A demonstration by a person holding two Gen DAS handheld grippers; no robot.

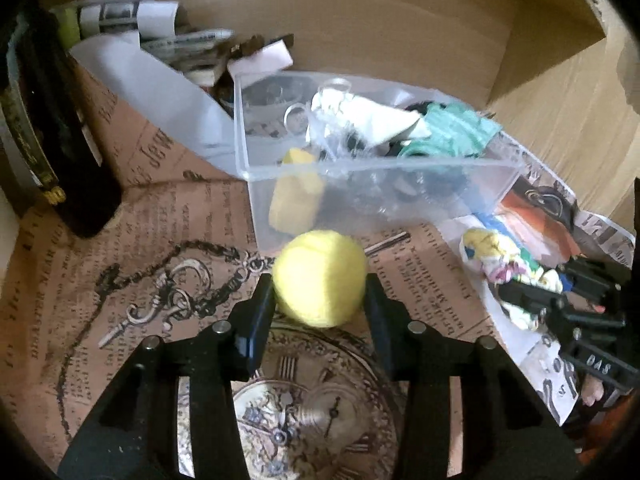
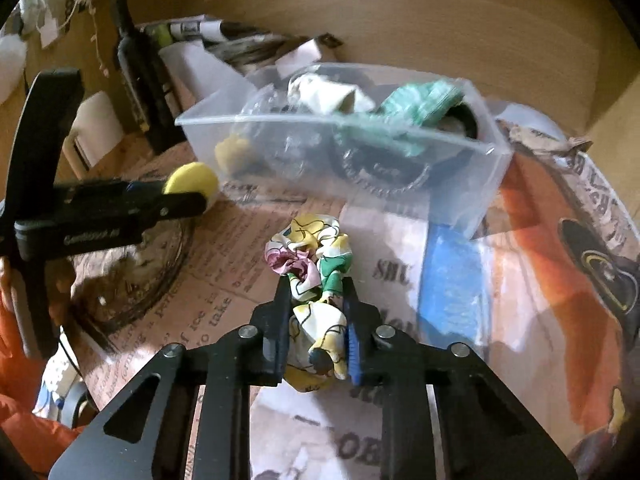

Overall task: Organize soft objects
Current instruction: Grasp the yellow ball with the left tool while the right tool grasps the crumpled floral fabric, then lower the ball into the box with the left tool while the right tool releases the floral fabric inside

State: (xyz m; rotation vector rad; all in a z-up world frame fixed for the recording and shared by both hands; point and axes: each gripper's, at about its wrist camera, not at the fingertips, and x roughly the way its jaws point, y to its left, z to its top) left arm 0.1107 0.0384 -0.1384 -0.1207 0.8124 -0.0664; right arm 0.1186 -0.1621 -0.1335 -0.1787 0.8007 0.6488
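A: Soft things first. How many are there, and where?

B: Two are held. One yellow ball (image 1: 320, 278) sits between the fingers of the left gripper (image 1: 320, 300), both pads pressed to its sides, just in front of the clear plastic bin (image 1: 384, 196). One patterned scrunchie (image 2: 314, 280), yellow, pink and green on white, is pinched in the right gripper (image 2: 316, 304), its fingers drawn narrow around the bunched cloth.

A: And in the bin?

B: One yellow sponge (image 1: 296, 196) stands against the near left wall. I count one white cloth (image 1: 368, 116) and one green cloth (image 1: 452, 132) piled on top toward the right. Beneath them lie some clear crinkled plastic and dark round things; I cannot tell how many.

A: Is the ball above the bin?

B: No, it is outside, near the front wall, over the newspaper-print paper (image 1: 200, 216) covering the table. The scrunchie is also outside, near the bin's front right part.

A: Anything else around?

B: One dark bottle (image 1: 60, 128) stands to the left of the bin. One blue strip (image 2: 452, 280) lies on the paper right of the scrunchie. Behind the bin is a heap of papers (image 1: 132, 12) with at least one marker (image 1: 188, 40).
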